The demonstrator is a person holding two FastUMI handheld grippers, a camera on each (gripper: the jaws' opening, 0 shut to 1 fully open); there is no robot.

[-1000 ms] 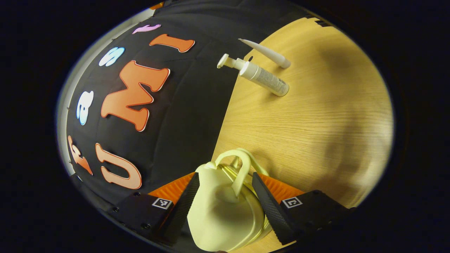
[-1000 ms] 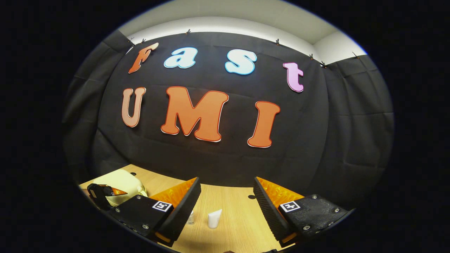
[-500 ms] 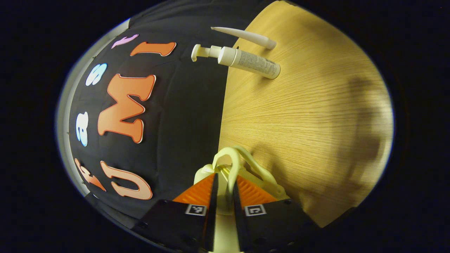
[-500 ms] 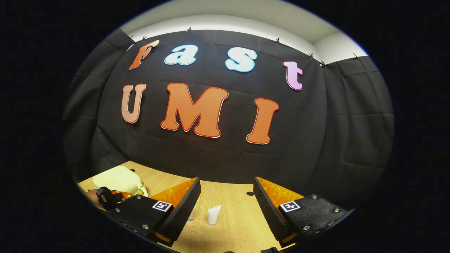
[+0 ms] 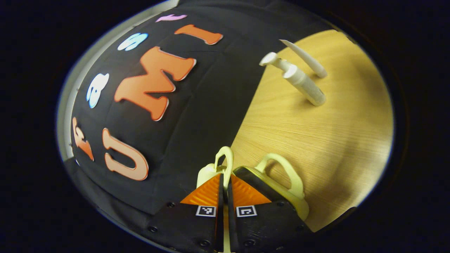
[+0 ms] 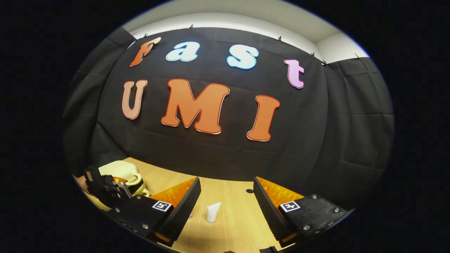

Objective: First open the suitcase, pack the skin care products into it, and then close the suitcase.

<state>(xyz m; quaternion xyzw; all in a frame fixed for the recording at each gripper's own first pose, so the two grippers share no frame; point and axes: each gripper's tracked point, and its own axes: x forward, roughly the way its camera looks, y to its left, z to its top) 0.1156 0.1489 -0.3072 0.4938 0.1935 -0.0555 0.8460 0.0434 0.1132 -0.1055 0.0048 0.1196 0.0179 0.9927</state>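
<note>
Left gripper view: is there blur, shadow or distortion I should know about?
Left gripper view: the pump bottle and the tube look smeared by motion; soft shadows lie on the table; the fisheye bends the table's edge. Right gripper view: sharp, with the wall evenly lit; the tube stands crisp.

The bench [image 5: 299,140] at the right of the left gripper view looks like pale wood with a fine straight grain and a matt finish. The suitcase [image 5: 284,196] at the bottom centre is smooth, glossy cream plastic with moulded loop handles. The pump bottle [image 5: 302,82] and the tube [image 5: 306,58] at the upper right look like smooth matt white plastic. The wall [image 6: 334,133] is matt, creased cloth.
</note>
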